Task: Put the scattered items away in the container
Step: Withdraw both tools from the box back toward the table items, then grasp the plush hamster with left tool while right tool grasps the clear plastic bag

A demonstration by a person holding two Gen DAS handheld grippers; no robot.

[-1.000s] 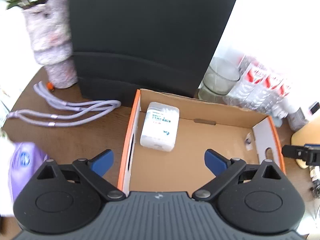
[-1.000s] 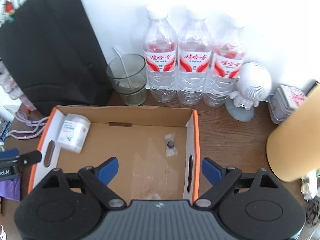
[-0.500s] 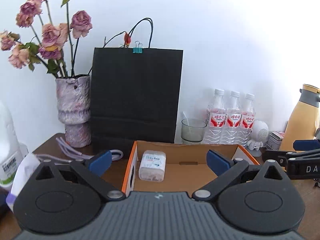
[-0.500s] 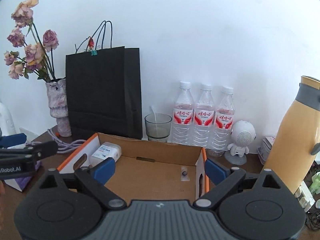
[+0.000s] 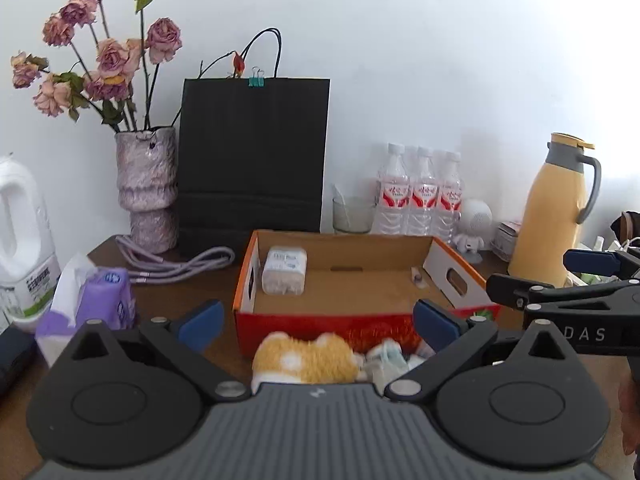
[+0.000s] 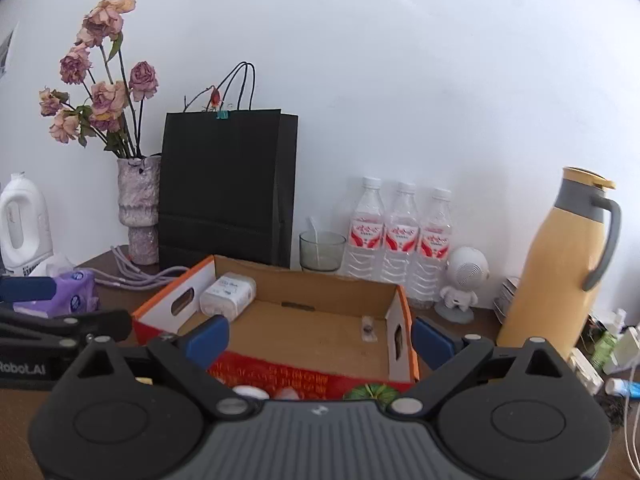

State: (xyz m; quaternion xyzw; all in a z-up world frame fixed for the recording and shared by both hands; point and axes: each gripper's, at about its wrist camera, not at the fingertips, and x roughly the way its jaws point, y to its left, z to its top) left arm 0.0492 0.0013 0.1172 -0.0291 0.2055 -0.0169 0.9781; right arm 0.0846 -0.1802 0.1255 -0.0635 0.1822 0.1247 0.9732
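The open cardboard box (image 5: 360, 294) with orange edges and a red front stands mid-table. Inside it lie a white packet (image 5: 284, 270) at the left and a tiny bagged item (image 5: 417, 278) at the right. Just in front of the box lie an orange-and-white plush toy (image 5: 308, 360) and a pale crumpled item (image 5: 388, 360). My left gripper (image 5: 318, 322) hangs open above them, nothing between its fingers. My right gripper (image 6: 320, 336) is open wide before the box (image 6: 304, 336), empty. Below it a green item (image 6: 374, 392) and a white item (image 6: 250, 392) peek out.
A black paper bag (image 5: 252, 160), a vase of dried roses (image 5: 146, 188), a glass (image 5: 352, 214) and three water bottles (image 5: 420, 196) line the wall. A yellow jug (image 6: 560, 268) stands right. A purple tissue pack (image 5: 100, 300), a cable (image 5: 180, 266) and a white bottle (image 5: 24, 232) sit left.
Both grippers have drawn back from over the box and tipped up toward level. The wall and back row came into view, and the plush toy and other loose items appeared in front of the box.
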